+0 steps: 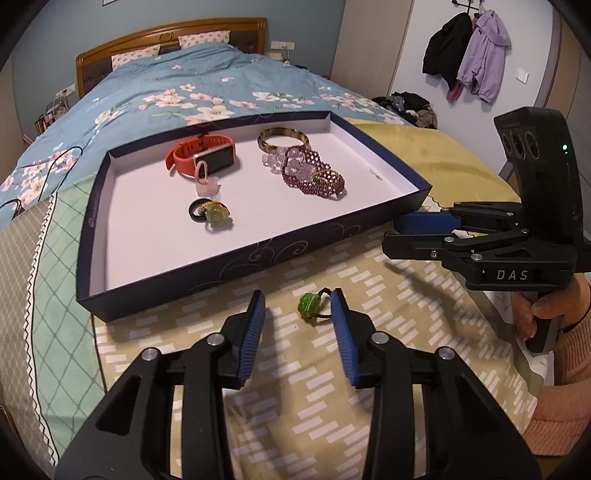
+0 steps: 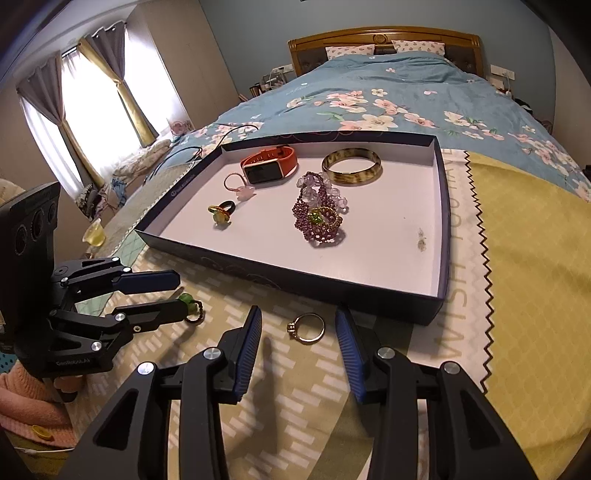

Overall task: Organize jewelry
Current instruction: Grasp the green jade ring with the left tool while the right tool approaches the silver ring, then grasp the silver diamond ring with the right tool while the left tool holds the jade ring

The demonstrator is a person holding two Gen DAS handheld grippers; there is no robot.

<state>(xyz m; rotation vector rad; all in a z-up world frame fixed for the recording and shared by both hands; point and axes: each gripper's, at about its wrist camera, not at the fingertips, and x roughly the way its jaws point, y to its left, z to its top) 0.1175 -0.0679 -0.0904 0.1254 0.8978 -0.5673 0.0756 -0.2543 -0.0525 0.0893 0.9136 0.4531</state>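
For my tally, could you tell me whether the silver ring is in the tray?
Out: the silver ring lies on the bedcover before the tray.

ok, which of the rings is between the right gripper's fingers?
The plain metal ring, lying on the bedspread outside the tray. The green-stone ring sits by the left gripper; another green ring lies inside the tray.

Wooden-headboard bed (image 2: 384, 40), floral blue quilt (image 2: 388, 92), curtained bright window (image 2: 92, 96), blue walls (image 2: 258, 22)
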